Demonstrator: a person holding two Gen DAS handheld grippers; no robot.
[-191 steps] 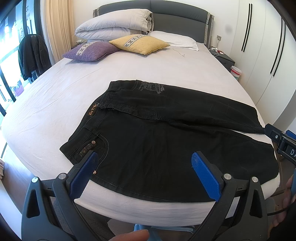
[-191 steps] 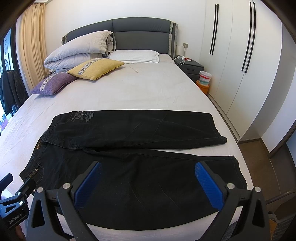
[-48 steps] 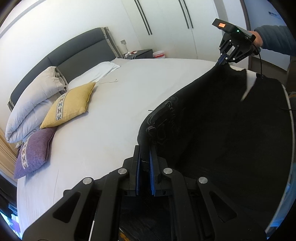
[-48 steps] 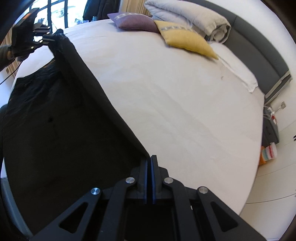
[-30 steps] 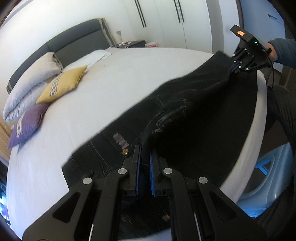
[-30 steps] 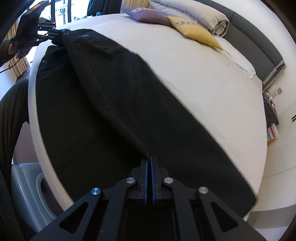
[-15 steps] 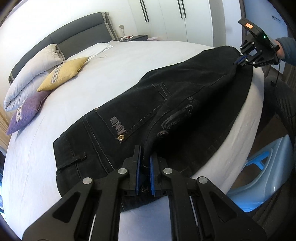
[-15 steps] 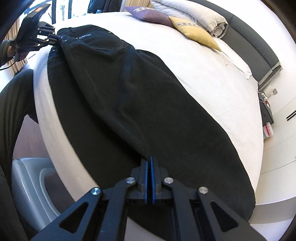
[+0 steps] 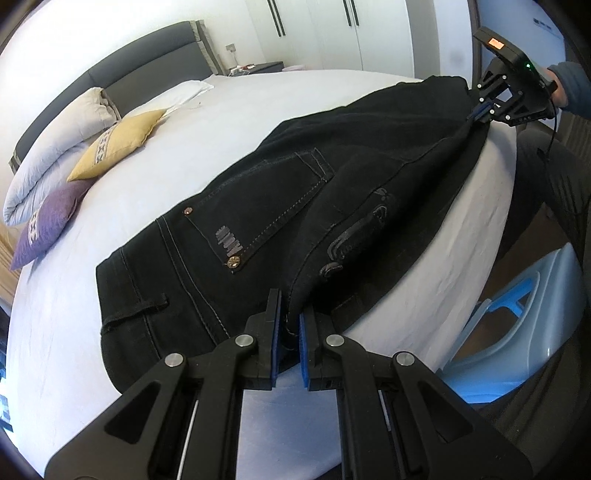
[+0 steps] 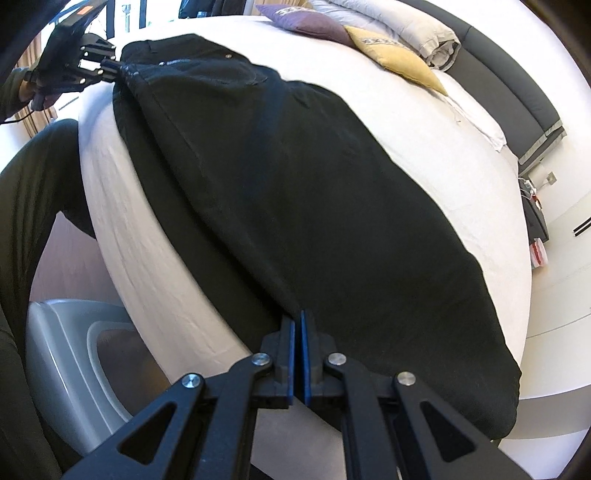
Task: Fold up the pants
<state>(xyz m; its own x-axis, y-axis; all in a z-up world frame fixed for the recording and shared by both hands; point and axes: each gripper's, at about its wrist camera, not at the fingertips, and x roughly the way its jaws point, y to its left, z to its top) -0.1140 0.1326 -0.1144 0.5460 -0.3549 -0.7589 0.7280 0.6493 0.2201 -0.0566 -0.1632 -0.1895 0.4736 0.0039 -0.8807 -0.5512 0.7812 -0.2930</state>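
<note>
Black pants [image 9: 280, 206] lie folded lengthwise, one leg over the other, along the near edge of the white bed [image 9: 177, 140]. My left gripper [image 9: 288, 332] is shut on the waist end of the pants, next to the back pocket. My right gripper [image 10: 297, 339] is shut on the leg-hem end of the pants [image 10: 314, 206]. The right gripper also shows at the far end in the left wrist view [image 9: 480, 112], and the left gripper in the right wrist view [image 10: 110, 68]. The folded edge runs taut between the two grippers.
Yellow [image 9: 118, 144] and purple [image 9: 48, 221] cushions and white pillows [image 9: 55, 147] lie at the grey headboard. A light blue plastic stool [image 9: 517, 325] stands by the bed's edge beside the person's legs. Wardrobe doors [image 9: 332, 33] are beyond the bed.
Both grippers have drawn the held leg across onto the other leg and lowered toward the bed's near edge. The pants now lie flatter on the mattress.
</note>
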